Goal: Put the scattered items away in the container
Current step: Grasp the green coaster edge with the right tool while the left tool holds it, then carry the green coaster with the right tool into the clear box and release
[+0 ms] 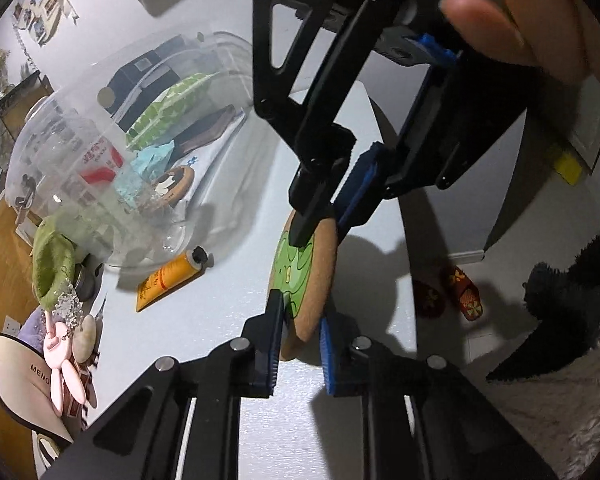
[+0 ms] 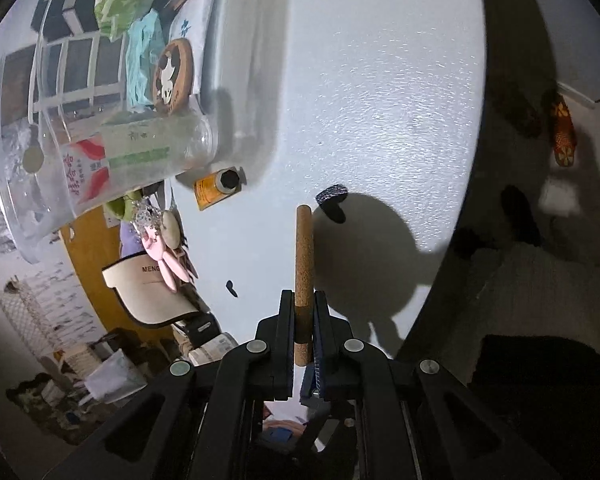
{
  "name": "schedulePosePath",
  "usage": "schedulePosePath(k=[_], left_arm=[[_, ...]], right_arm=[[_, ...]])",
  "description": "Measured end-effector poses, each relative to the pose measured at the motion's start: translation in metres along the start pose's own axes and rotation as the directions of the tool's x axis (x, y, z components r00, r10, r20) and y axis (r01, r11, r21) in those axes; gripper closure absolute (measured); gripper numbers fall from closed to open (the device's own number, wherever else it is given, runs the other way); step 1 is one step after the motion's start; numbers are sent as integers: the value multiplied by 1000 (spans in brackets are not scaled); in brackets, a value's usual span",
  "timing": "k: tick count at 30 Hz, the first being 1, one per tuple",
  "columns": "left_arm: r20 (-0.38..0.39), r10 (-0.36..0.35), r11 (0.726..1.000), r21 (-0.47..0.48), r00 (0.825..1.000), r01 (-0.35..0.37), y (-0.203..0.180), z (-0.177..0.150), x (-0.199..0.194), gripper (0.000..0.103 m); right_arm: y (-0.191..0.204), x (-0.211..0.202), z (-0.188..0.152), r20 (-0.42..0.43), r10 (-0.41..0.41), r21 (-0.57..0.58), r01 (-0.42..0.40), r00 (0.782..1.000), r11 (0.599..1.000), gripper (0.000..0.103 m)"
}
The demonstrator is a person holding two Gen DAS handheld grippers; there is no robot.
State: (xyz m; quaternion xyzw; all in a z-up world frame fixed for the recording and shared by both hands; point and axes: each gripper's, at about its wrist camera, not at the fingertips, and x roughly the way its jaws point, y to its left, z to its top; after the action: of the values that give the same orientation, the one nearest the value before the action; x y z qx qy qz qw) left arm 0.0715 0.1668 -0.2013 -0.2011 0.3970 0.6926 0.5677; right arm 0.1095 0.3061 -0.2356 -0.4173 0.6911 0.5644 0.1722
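A round cork coaster with a green frog print stands on edge above the white table. In the left wrist view my left gripper is shut on its lower rim, and my right gripper comes in from above, shut on its upper rim. The right wrist view shows the coaster edge-on between the shut pads of my right gripper. The clear plastic tub stands to the left with a green pouch, a teal packet and a panda coaster inside. A yellow tube lies on the table beside the tub.
A person's hand holds the right gripper. A green felt item, a pink rabbit toy and a cap crowd the left table edge. Slippers lie on the floor past the right edge. A small dark piece sits beyond the coaster.
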Motion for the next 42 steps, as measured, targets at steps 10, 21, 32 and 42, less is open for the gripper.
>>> schedulePosePath(k=[10, 21, 32, 42], left_arm=[[45, -14, 998, 60, 999, 12, 5, -19, -6, 88], [59, -74, 993, -83, 996, 79, 49, -34, -26, 80], [54, -18, 899, -436, 998, 40, 134, -51, -56, 40], [19, 145, 740, -666, 989, -96, 185, -56, -77, 19]], right_arm=[[14, 22, 0, -38, -100, -11, 100, 994, 995, 94], [46, 24, -12, -53, -50, -101, 44, 997, 994, 94], [148, -95, -35, 35, 158, -408, -130, 987, 904, 94], [291, -137, 30, 180, 79, -708, 73, 981, 703, 94]])
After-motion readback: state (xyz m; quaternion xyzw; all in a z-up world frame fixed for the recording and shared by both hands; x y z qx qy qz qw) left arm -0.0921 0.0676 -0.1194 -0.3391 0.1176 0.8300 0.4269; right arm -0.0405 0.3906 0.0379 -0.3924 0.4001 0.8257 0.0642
